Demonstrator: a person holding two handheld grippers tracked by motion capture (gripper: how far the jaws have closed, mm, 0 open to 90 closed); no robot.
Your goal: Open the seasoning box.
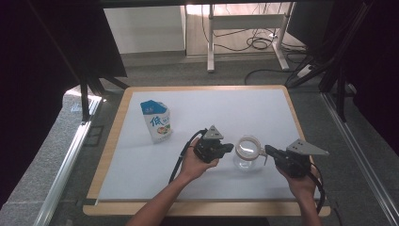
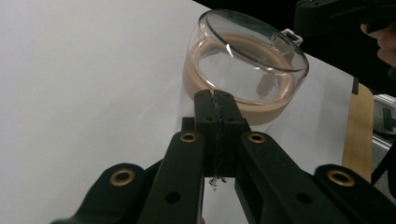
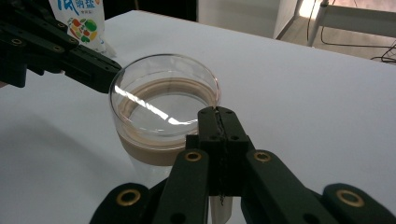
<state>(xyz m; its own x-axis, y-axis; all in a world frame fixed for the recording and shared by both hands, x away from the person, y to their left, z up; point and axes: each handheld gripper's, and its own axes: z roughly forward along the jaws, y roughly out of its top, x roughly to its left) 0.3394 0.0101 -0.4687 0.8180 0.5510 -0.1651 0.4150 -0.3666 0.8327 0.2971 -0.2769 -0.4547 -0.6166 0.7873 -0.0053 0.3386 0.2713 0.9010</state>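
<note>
A clear glass jar (image 1: 248,153) with a tan band round its neck stands on the white mat, right of centre. My left gripper (image 1: 230,147) comes at it from the left, jaws pressed together with nothing between them. In the left gripper view its tips (image 2: 215,95) sit right at the jar's (image 2: 243,60) near rim. My right gripper (image 1: 267,149) meets the jar from the right, also shut. In the right gripper view its tips (image 3: 217,112) lie against the jar's (image 3: 163,121) rim. A blue and white milk pouch (image 1: 157,121) stands upright at the mat's left.
The white mat (image 1: 226,108) covers a table with a wooden edge (image 1: 113,141). Beyond the table stand a desk frame (image 1: 244,28) and floor cables. Dark stands flank both sides. The other gripper (image 3: 70,51) and the pouch (image 3: 81,18) show beyond the jar.
</note>
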